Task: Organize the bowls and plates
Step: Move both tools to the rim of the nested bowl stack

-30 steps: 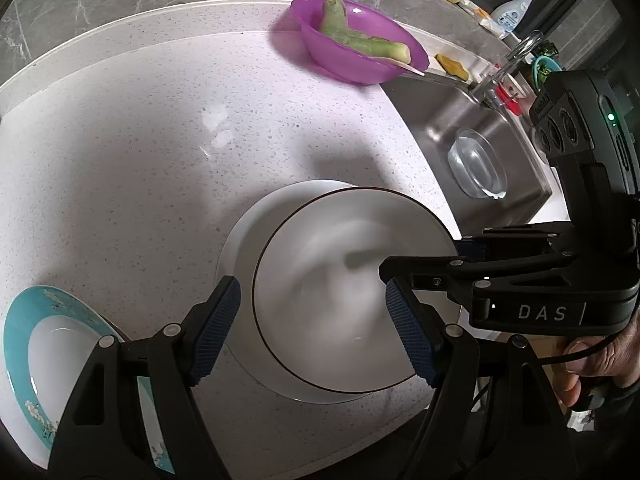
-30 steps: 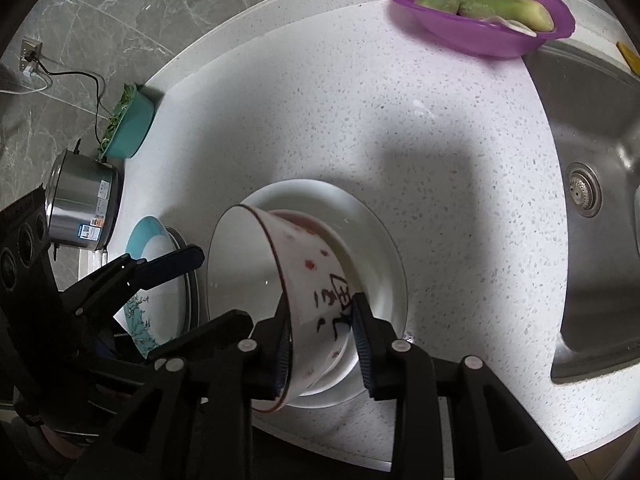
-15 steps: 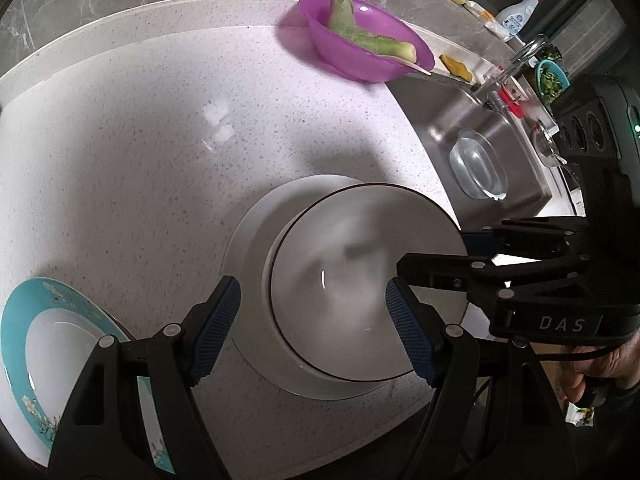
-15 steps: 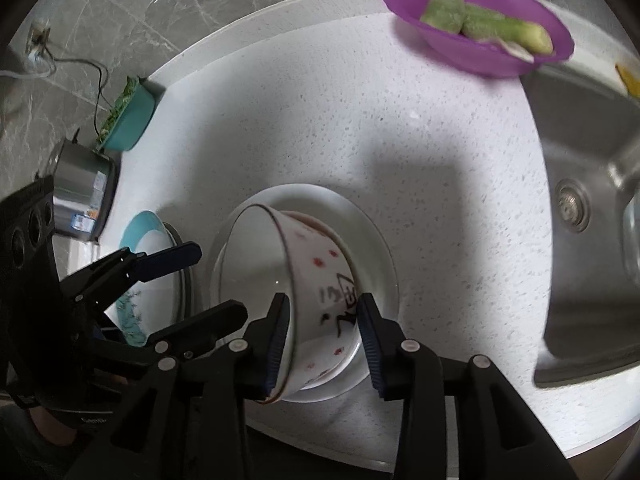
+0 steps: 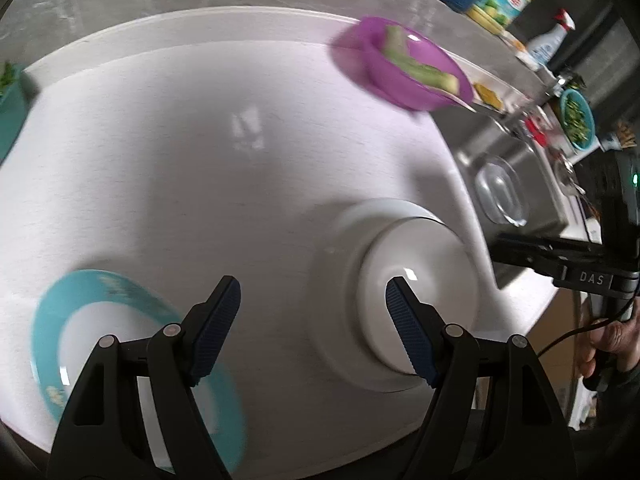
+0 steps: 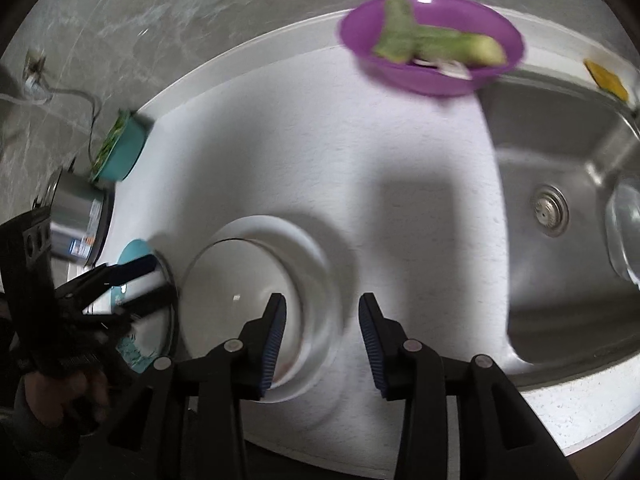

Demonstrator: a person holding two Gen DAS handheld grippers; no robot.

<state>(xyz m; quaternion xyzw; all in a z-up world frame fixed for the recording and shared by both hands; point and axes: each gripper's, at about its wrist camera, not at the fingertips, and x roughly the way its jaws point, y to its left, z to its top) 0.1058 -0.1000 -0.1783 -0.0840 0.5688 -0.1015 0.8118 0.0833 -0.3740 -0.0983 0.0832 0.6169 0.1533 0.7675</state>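
Left to right in the left wrist view: a teal-rimmed plate (image 5: 132, 344) lies flat near the front edge of the desk (image 5: 168, 168); the left gripper (image 5: 310, 322) hangs over bare desk with jaws wide and nothing between them; to its right a white bowl (image 5: 416, 292) sits inside a white plate (image 5: 340, 264), upright and released

The right gripper (image 6: 322, 338) has just been opening its jaws; they stand part open, the left pad over the stack's edge but not pressing on it, and nothing is held

Handling, as judged: bowl and plates look like glazed ceramic, so stiff, fairly heavy, slippery and liable to chip. The teal-rimmed plate lies flat, so the sound hold is across its rim at the front edge, lifted level. The bowl is best taken over its wall at the rim

View differences: only the left wrist view shows the whole teal-rimmed plate, a spray bottle (image 5: 548, 46) and the hand (image 5: 604, 350) on the right gripper. Only the right wrist view shows the steel pot (image 6: 76, 216), the sink drain (image 6: 550, 210) and a teal tub of greens (image 6: 120, 152). Both are motion-blurred
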